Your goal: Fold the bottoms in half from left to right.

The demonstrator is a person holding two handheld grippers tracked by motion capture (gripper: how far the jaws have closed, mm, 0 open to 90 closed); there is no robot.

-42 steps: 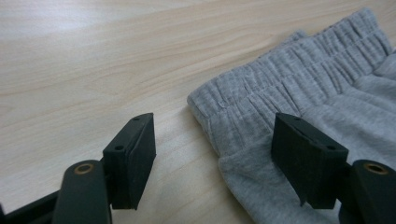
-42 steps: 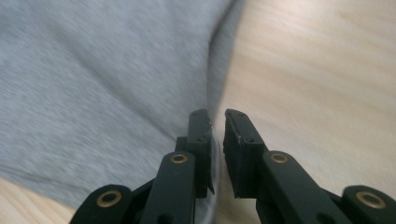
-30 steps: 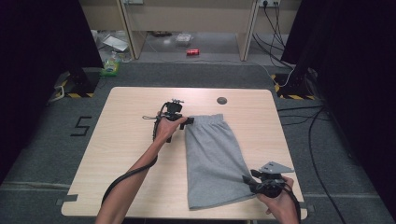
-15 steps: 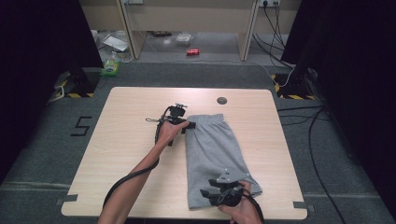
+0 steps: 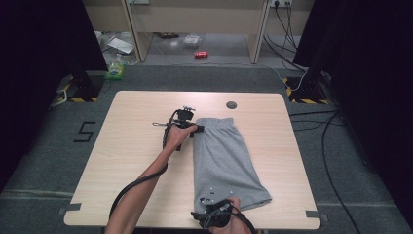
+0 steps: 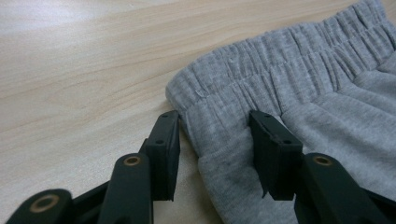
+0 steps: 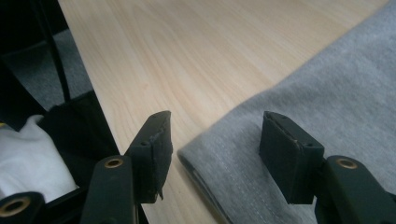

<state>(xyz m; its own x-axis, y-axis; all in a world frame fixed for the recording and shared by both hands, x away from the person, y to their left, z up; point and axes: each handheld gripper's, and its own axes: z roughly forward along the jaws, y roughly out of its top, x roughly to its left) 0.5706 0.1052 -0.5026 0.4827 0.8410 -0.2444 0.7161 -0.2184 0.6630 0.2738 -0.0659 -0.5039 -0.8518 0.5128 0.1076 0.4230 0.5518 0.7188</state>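
Grey shorts (image 5: 224, 156) lie folded flat on the wooden table (image 5: 136, 146), waistband far, hem near. My left gripper (image 5: 197, 129) sits at the waistband's left corner. In the left gripper view its jaws (image 6: 215, 140) have just been closing and straddle that corner of the shorts (image 6: 289, 79), still with a wide gap. My right gripper (image 5: 203, 201) is at the hem's near left corner. Its jaws (image 7: 215, 140) have just been opening, with the corner of the shorts (image 7: 327, 93) lying flat between them, untouched by the pads.
A small dark disc (image 5: 231, 105) lies on the table beyond the waistband. The table's near edge (image 7: 93, 93) runs just left of my right gripper, with dark floor below. A red can (image 5: 200, 54) and cables (image 5: 311, 122) lie on the floor.
My right gripper has moved left along the near hem, from the shorts' right corner to the left corner. The left gripper has stayed at the waistband corner.
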